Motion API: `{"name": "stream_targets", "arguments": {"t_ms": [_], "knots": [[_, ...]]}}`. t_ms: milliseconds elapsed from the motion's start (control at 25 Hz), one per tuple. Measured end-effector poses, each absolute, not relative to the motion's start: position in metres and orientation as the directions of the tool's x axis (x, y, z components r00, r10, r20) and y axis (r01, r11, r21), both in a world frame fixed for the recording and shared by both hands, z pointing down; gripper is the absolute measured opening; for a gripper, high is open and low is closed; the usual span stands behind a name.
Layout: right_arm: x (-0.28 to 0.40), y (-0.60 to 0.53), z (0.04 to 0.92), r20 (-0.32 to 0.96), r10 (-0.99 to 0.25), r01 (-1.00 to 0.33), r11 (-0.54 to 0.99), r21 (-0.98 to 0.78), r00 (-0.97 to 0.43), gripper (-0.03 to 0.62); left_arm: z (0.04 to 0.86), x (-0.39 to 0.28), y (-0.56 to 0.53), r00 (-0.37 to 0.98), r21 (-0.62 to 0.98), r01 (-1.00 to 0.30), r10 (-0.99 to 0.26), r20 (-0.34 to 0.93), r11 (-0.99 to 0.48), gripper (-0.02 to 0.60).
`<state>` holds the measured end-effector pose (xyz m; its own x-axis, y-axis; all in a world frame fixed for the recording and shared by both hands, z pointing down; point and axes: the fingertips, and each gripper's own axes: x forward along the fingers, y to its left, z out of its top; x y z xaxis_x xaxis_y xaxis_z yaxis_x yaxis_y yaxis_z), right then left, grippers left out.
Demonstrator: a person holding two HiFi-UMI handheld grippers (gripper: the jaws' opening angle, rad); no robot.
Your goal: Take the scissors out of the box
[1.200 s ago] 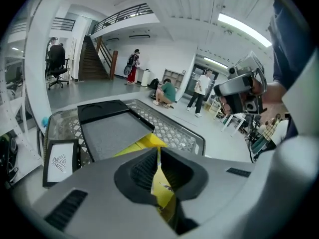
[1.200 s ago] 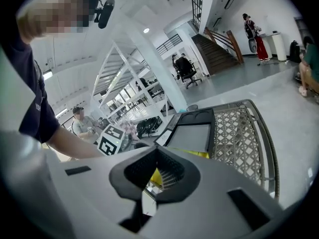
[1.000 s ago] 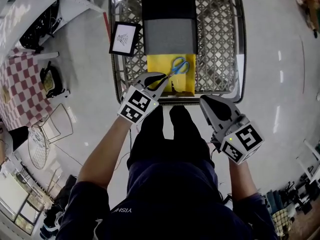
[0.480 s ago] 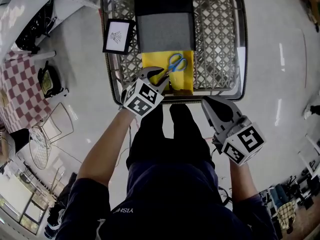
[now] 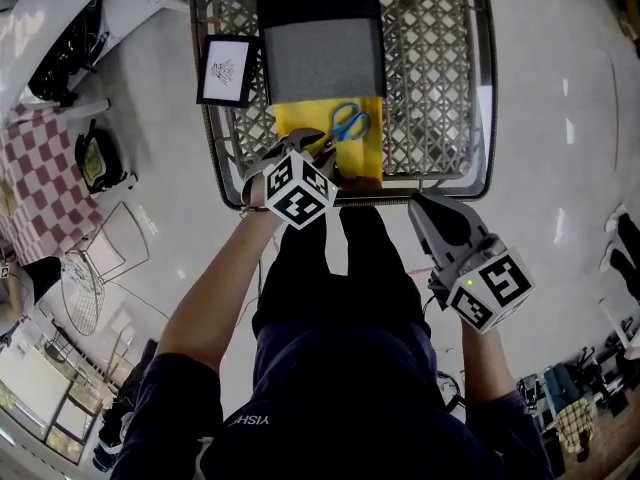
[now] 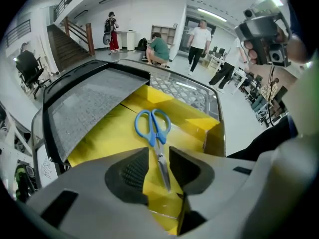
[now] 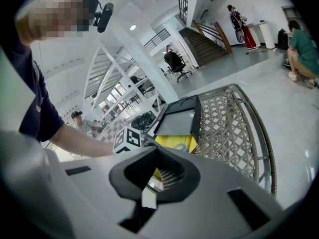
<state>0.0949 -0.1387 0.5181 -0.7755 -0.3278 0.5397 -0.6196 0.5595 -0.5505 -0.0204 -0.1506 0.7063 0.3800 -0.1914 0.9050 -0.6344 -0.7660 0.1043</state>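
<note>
Blue-handled scissors (image 5: 348, 123) lie flat in an open yellow box (image 5: 362, 160) at the near end of a wire basket (image 5: 440, 68). In the left gripper view the scissors (image 6: 153, 128) point their blades toward me, and the blade tips lie between the jaws of my left gripper (image 6: 158, 156). Those jaws are opening and the pads stand clear of the blades. In the head view the left gripper (image 5: 318, 148) tilts down over the box's near left corner. My right gripper (image 5: 432, 208) hangs outside the basket's near rim, jaws together, holding nothing.
The box's grey-lined black lid (image 5: 320, 38) lies folded back toward the far end of the basket. A small framed picture (image 5: 225, 70) leans on the basket's left rim. A checkered cloth (image 5: 40, 188) and wire racks (image 5: 100, 268) stand to the left. Several people stand far off.
My left gripper has sunk toward the yellow box and tipped steeper, and its jaws have spread apart around the scissor blades. The right gripper has drifted slightly lower.
</note>
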Motion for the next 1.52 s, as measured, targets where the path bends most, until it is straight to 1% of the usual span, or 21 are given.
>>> {"name": "stream_targets", "arguments": {"t_ms": [240,520,640,720,840,1120,1280,1520], "knots": [[0.105,-0.142,0.515,0.544,-0.33,-0.626,0.548,-0.554,-0.771,0.017,0.71,-0.018,-0.149,0.285,0.044,-0.621,-0.173,0.943,-0.783,0.14],[0.111,-0.142,0.513,0.546,-0.332,-0.629,0.546,-0.553,-0.769,0.017,0.714,-0.019,-0.148,0.222,0.02,-0.621,-0.15,0.963,-0.784,0.137],[0.108,-0.142,0.512,0.55,-0.332,-0.631,0.545,-0.552,-0.767,0.018,0.713,-0.022,-0.146,0.227,0.032,-0.613,-0.137,0.964,-0.789,0.124],[0.107,-0.141,0.511,0.549,-0.333,-0.632,0.543,-0.553,-0.767,0.017,0.714,-0.02,-0.144,0.23,0.037,-0.605,-0.129,0.965,-0.796,0.094],[0.111,-0.14,0.518,0.541,-0.335,-0.627,0.545,-0.556,-0.771,0.017,0.722,-0.015,-0.141,0.222,0.033,-0.601,-0.128,0.967,-0.798,0.078],[0.111,-0.141,0.513,0.543,-0.343,-0.633,0.548,-0.547,-0.767,0.017,0.715,-0.015,-0.144,0.262,0.056,-0.616,-0.137,0.955,-0.786,0.074],[0.106,-0.142,0.512,0.535,-0.347,-0.628,0.556,-0.544,-0.77,0.017,0.703,-0.013,-0.15,0.305,0.067,-0.631,-0.168,0.937,-0.773,0.074],[0.093,-0.145,0.5,0.517,-0.357,-0.618,0.58,-0.53,-0.778,0.017,0.663,-0.012,-0.159,0.375,0.073,-0.648,-0.234,0.897,-0.758,0.072]]}}
